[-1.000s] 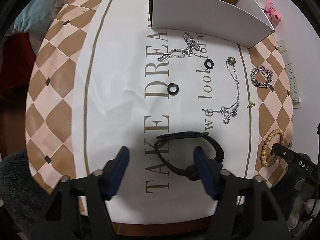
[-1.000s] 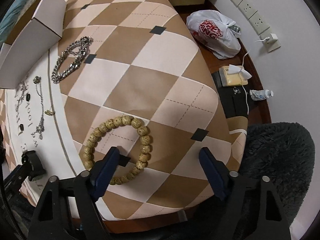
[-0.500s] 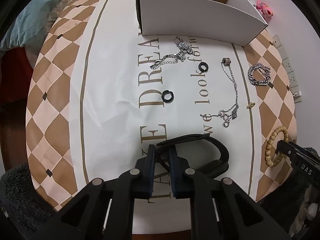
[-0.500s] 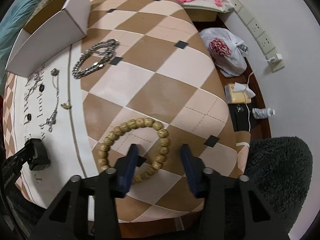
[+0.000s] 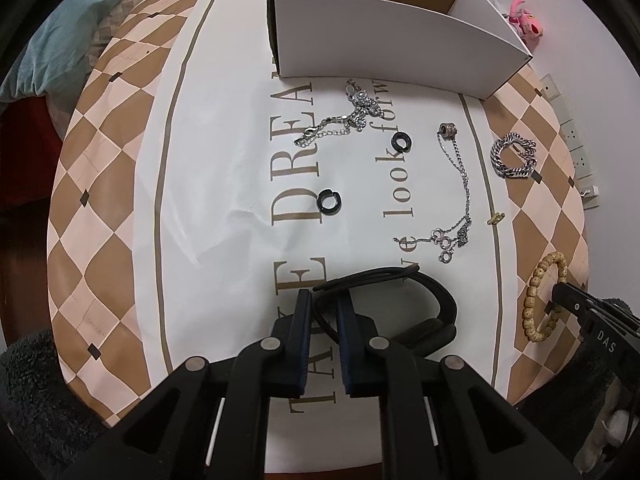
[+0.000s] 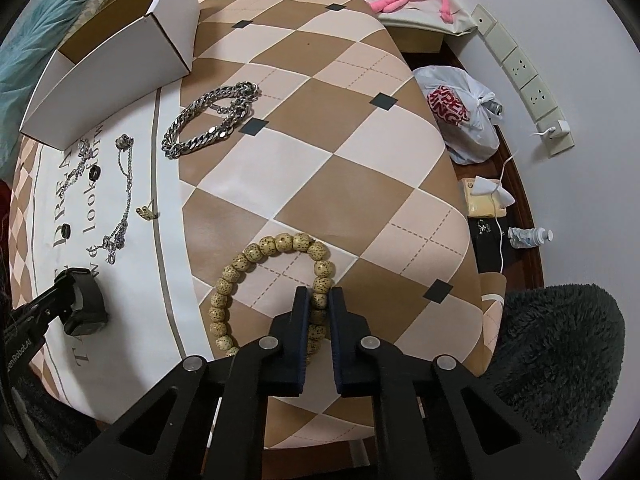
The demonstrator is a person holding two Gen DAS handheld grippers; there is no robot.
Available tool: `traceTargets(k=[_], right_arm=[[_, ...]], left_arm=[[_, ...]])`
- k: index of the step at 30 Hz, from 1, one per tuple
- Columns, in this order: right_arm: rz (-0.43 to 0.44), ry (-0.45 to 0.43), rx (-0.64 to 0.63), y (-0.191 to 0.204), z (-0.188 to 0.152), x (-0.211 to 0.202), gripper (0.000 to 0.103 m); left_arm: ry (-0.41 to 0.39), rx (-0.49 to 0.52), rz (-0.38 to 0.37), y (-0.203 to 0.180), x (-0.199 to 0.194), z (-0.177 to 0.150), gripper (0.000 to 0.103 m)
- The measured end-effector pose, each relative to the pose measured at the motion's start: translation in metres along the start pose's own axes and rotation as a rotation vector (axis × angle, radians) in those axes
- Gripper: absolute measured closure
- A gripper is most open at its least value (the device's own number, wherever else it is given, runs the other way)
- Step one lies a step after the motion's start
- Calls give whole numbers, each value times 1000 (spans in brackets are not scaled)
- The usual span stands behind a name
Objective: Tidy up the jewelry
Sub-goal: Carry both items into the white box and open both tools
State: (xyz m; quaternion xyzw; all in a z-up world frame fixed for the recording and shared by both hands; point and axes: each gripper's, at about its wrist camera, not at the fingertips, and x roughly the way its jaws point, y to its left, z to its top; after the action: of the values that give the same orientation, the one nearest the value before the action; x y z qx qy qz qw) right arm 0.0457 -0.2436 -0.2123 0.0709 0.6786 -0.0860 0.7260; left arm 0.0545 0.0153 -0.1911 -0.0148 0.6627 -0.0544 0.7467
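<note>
Gripping right: right claw (image 6: 319, 300) has just closed on the beads (image 6: 256, 256) at the cloth's near edge — hard, round, may roll; pinch across the strand.
Left claw (image 5: 324, 304): clenched on black cord (image 5: 424, 292) — light, limp.
Box (image 5: 384, 52): far side.

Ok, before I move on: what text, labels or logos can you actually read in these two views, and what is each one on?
"TAKE DREA": large tan letters on the tablecloth, cut off by the white box.
"we look forw": smaller script on the same cloth, also cut off.
"DAS": on the right gripper, seen from the left wrist view.
"enRobot.AI": on the left gripper, start hidden, seen from the right wrist view.
Red print on the plastic bag: too crumpled to read.
</note>
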Motion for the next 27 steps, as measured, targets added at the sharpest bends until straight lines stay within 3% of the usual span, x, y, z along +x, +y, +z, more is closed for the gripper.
traceTargets(k=[6,18,27], right_arm=[[94,-13,48,-9,1,-8,94],[267,-148,13,7,5,-85,94],[367,-317,-111,46,50,-160,94]], left_arm=[[-20,-4,-14,0,-13,-1,95],[-114,-16,-77,13,-70,6,95],[-246,-1,-81,-3,-112,59,95]])
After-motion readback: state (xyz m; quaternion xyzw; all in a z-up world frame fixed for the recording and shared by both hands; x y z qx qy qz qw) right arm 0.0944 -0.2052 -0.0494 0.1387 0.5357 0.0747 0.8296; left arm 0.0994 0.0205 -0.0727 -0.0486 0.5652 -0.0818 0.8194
